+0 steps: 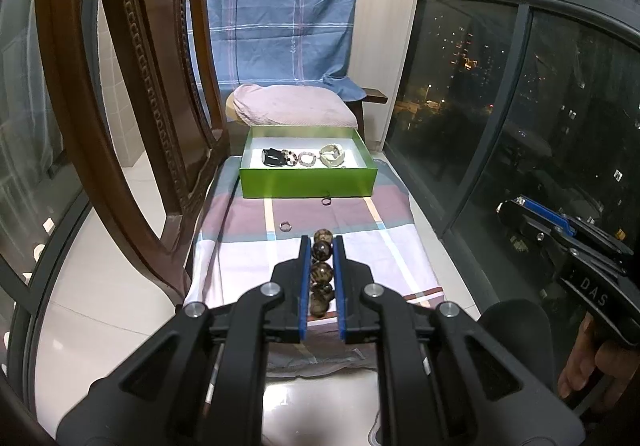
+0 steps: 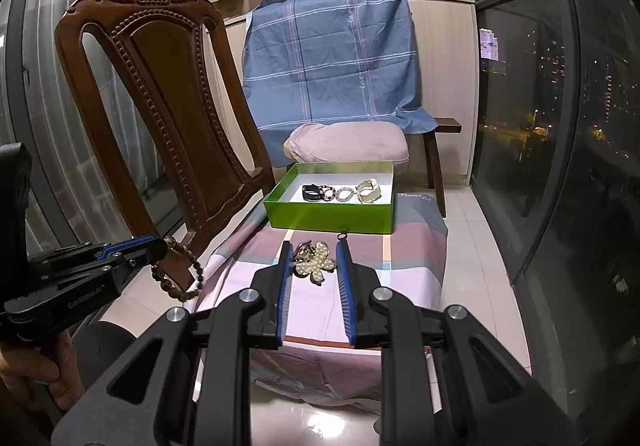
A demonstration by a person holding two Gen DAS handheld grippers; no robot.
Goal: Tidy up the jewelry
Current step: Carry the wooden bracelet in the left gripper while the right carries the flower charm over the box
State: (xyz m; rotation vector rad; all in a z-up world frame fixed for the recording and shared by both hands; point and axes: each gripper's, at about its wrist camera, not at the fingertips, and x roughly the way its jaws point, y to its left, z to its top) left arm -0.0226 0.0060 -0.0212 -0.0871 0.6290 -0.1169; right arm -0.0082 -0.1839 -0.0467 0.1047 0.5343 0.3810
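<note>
My left gripper (image 1: pixel 323 242) is shut on a brown bead bracelet (image 1: pixel 322 272), whose beads run in a line between the blue pads. In the right wrist view the left gripper (image 2: pixel 160 246) hovers left of the bed with the bracelet (image 2: pixel 180 274) hanging from its tip. My right gripper (image 2: pixel 313 246) is shut on a pearl flower hair clip (image 2: pixel 314 266), held above the striped cloth (image 2: pixel 360 286). An open green box (image 1: pixel 308 184) (image 2: pixel 328 222) stands at the cloth's far end, holding a black band, two bead bracelets and a cream band. Two small rings (image 1: pixel 284 225) (image 1: pixel 326 201) lie before it.
A carved wooden chair (image 2: pixel 168 118) stands close on the left. Behind the box lie a pink cushion (image 2: pixel 348 144) and a draped blue sheet (image 2: pixel 332 54). Dark window glass (image 1: pixel 520 106) lines the right side. White floor tiles (image 2: pixel 472 246) surround the low covered surface.
</note>
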